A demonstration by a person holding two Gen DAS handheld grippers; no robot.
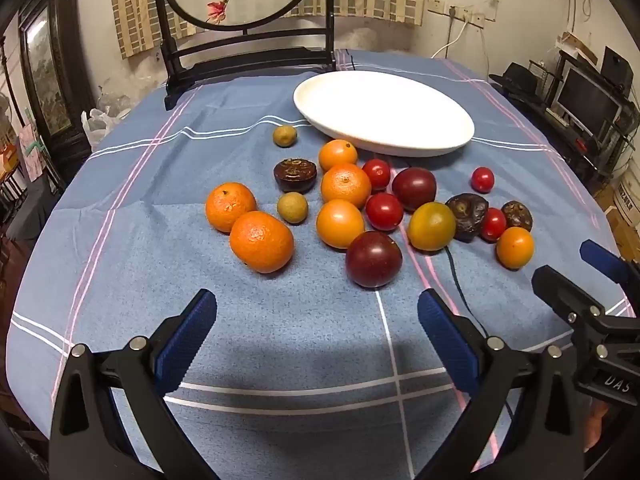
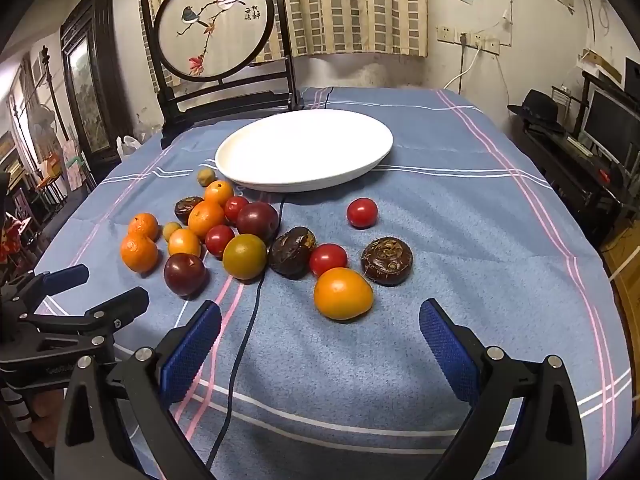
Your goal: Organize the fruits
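Several fruits lie loose on the blue tablecloth: mandarins (image 1: 261,241), orange tomatoes (image 2: 343,293), red cherry tomatoes (image 2: 361,212), dark plums (image 1: 373,258), brown water chestnuts (image 2: 387,260) and small longans (image 1: 292,207). An empty white plate (image 1: 384,112) sits behind them; it also shows in the right wrist view (image 2: 304,150). My left gripper (image 1: 316,328) is open and empty, in front of the mandarins and a plum. My right gripper (image 2: 320,332) is open and empty, just in front of the nearest orange tomato. Each gripper shows at the edge of the other's view.
A dark wooden stand with a round painted screen (image 2: 212,24) stands at the table's back left. A thin black cable (image 2: 248,320) runs across the cloth from under the plate toward me. Shelves with a monitor (image 2: 608,124) stand to the right of the table.
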